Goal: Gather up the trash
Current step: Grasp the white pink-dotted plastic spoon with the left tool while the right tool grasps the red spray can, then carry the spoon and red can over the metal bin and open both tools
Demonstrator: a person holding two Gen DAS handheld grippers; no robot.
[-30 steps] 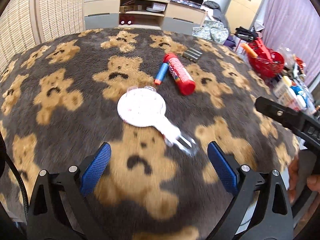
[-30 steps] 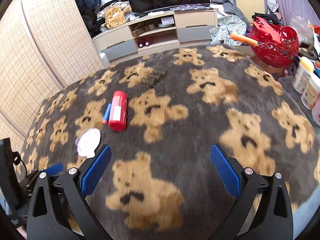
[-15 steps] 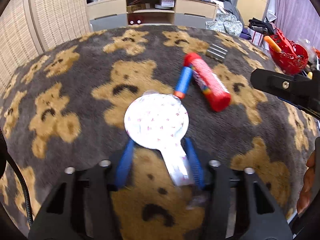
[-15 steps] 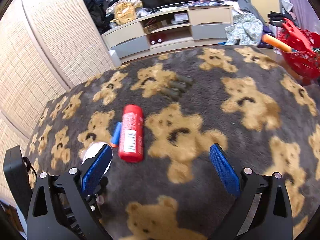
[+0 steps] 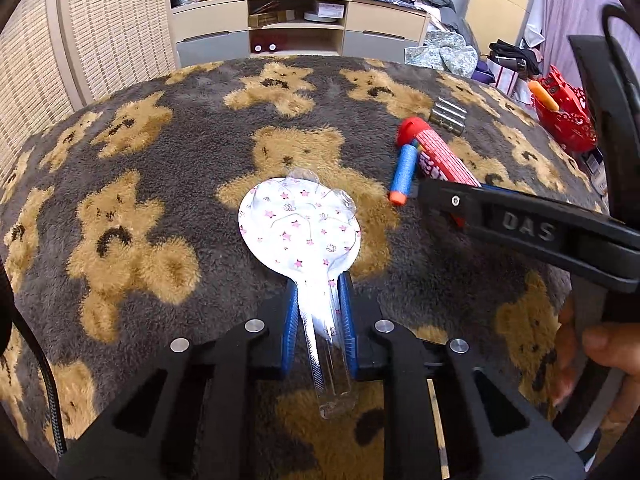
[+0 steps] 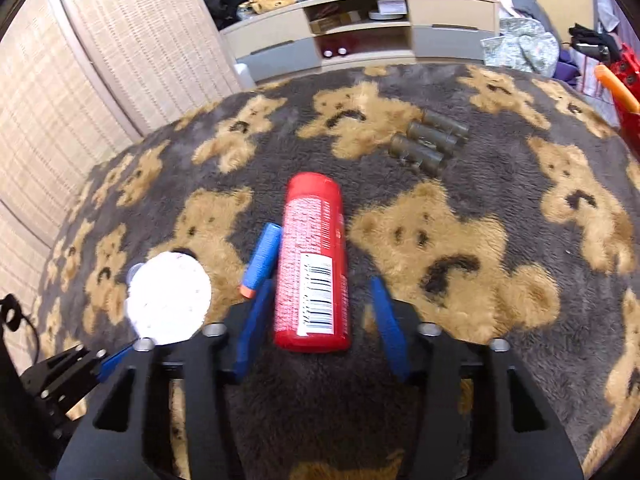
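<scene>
the left gripper is pressed together on the narrow handle of a spoon-shaped plastic package, its blue pads touching both sides of the clear strip. the round head of the package, white with small pink stars, lies flat on the bear-print blanket just ahead of the fingertips. the clear tail of the handle runs back between the black arms of the tool.

the right gripper is spread, with one blue pad on each side of the near end of a red tube that lies on the blanket with its barcode facing up. there is a gap between each pad and the tube, wider on the right side. a blue foam dart with an orange tip lies just beside the tube on its left, roughly parallel to it. the white package head shows further left, with the left tool behind it.

beyond the tube, a row of dark batteries rests on the blanket, well apart from both tools. a red basket sits off the blanket's right edge, and a low tv cabinet stands against the far wall.
</scene>
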